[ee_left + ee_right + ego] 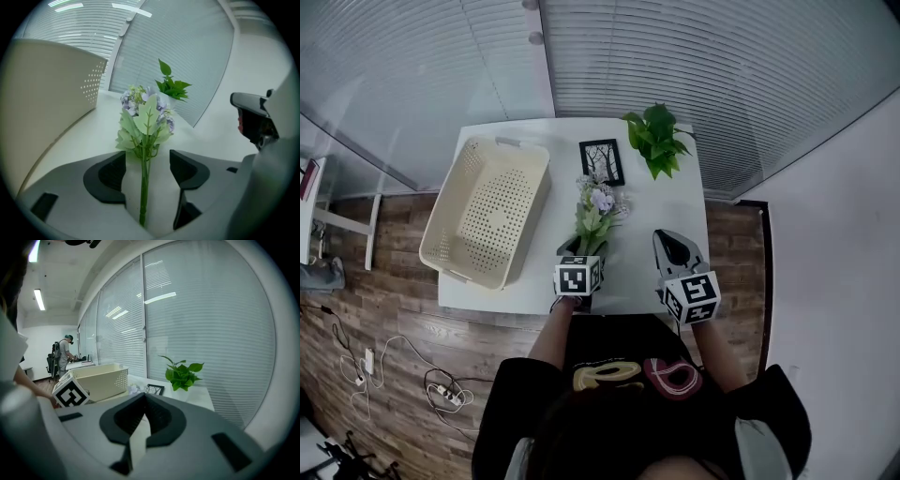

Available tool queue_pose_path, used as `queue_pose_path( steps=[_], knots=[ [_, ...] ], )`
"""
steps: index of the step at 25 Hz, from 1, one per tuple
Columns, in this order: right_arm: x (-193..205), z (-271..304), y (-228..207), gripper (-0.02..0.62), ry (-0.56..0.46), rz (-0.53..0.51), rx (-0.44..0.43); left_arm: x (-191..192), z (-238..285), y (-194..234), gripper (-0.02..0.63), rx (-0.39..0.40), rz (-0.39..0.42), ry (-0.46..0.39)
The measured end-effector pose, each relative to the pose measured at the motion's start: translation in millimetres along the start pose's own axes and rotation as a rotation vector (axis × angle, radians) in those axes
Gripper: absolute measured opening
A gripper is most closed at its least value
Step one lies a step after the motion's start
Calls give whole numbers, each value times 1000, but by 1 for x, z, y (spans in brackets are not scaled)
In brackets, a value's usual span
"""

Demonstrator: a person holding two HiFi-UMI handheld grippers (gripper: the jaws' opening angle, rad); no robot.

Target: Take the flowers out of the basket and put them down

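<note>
The flowers (596, 214), a bunch with green leaves and pale purple blooms, lie on the white table (675, 202) to the right of the cream perforated basket (534, 187). My left gripper (584, 248) is at their stem end. In the left gripper view the green stems (143, 187) run up between the jaws of my left gripper (147, 158), which stand open with white table showing on both sides of the stems. The basket looks empty. My right gripper (673, 246) hovers near the table's front right, and its jaws (144, 401) are shut with nothing between them.
A small black picture frame (602, 160) and a potted green plant (657, 139) stand at the back of the table. The basket wall (47, 93) rises close on the left of my left gripper. A person stands far off in the room (64, 352).
</note>
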State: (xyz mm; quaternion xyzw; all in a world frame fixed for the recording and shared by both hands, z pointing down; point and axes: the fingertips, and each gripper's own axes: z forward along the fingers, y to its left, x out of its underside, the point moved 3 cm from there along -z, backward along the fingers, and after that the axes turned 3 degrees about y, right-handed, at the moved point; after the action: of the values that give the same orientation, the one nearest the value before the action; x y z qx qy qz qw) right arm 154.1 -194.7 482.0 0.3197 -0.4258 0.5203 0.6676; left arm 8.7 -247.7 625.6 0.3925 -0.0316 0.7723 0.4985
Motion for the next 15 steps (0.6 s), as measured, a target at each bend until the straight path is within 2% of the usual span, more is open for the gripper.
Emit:
queue_pose_path(
  steps=[4, 9, 11, 14, 15],
  knots=[
    [2, -1, -4, 11, -5, 29, 13, -8, -13, -1, 305, 15, 3, -61],
    [0, -5, -5, 11, -75, 106, -30, -18, -42, -9, 310, 57, 75, -150],
    [-2, -7, -2, 11, -102, 130, -50, -22, -62, -9, 310, 77, 34, -210],
    [-4, -8, 3, 11, -118, 132, -65, -29, -96, -3, 308, 108, -84, -321],
    [-5, -8, 3, 11, -121, 125, -68, -30, -106, -3, 308, 111, -93, -347]
  ],
)
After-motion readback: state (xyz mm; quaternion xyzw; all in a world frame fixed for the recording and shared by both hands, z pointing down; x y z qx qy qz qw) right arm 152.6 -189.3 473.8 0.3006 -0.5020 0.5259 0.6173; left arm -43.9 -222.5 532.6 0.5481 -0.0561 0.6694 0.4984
